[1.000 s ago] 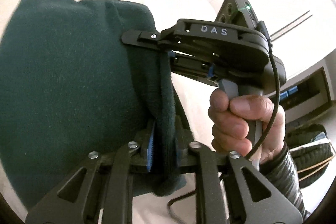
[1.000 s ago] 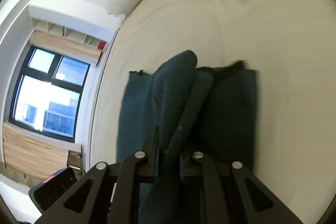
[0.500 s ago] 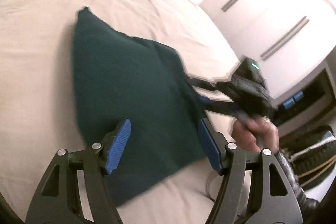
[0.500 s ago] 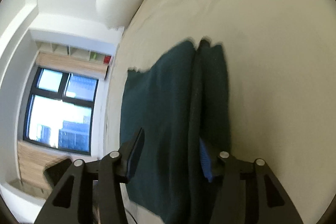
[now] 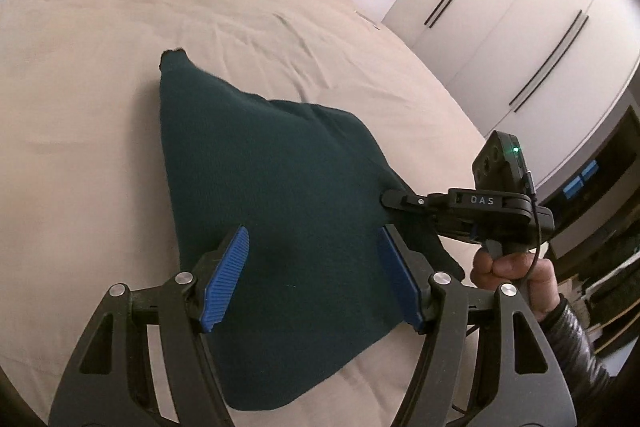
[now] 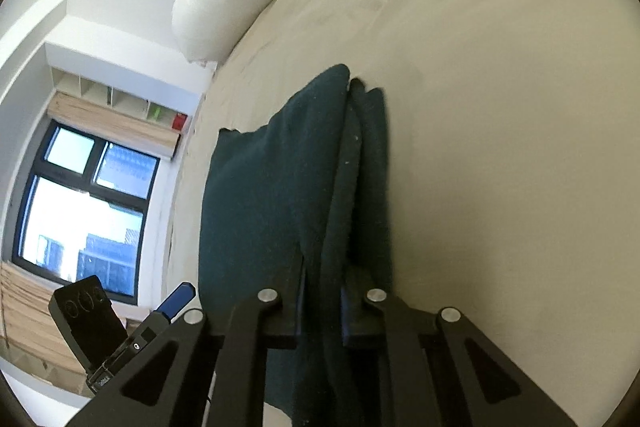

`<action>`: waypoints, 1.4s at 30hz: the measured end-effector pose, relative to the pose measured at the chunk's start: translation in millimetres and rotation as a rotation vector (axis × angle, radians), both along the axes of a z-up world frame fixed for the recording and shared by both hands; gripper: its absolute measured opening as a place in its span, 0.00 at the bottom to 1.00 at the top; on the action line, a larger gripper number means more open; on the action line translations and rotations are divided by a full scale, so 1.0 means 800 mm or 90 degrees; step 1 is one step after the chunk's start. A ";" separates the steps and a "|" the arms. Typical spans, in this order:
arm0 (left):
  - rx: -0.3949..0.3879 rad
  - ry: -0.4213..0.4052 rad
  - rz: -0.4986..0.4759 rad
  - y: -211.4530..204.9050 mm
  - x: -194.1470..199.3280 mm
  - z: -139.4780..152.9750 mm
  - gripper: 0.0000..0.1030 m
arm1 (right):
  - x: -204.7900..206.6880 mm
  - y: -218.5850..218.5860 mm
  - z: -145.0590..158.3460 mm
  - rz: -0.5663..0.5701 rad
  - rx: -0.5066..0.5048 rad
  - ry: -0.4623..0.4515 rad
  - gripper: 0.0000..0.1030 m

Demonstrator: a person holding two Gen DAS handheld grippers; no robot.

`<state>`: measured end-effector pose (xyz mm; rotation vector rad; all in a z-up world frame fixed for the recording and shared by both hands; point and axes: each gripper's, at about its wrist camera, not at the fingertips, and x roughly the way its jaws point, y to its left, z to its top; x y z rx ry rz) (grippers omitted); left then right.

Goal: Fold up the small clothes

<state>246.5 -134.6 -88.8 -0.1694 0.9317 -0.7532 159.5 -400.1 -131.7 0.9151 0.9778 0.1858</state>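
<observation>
your left gripper stands wide open above the dark green cloth; at 3 o'clock your right gripper, having just closed, pinches the cloth's edge.

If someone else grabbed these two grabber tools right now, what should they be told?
Left gripper: jaws open, nothing held, over the dark green cloth.
Right gripper: jaws have just closed again, now shut on the cloth's edge.
The cloth lies on the beige bed, partly folded over itself, one side lifted by the right gripper.
Left: lay that edge down and finish the fold.
</observation>
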 end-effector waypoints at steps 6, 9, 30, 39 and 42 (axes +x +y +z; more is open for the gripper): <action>0.043 0.030 -0.014 -0.021 0.020 -0.031 0.64 | 0.003 -0.005 -0.035 -0.005 0.046 0.004 0.11; 0.047 0.022 -0.016 -0.024 0.018 -0.032 0.64 | 0.002 -0.001 -0.029 0.002 0.052 -0.002 0.13; 0.077 -0.004 -0.013 -0.047 0.091 -0.057 0.60 | -0.035 0.036 -0.021 0.020 -0.029 -0.030 0.00; 0.053 -0.026 0.025 -0.041 0.099 -0.024 0.60 | -0.061 0.056 0.034 0.029 -0.071 -0.093 0.39; 0.083 0.009 0.017 -0.048 0.115 -0.057 0.60 | -0.057 0.056 0.008 0.034 -0.078 -0.050 0.37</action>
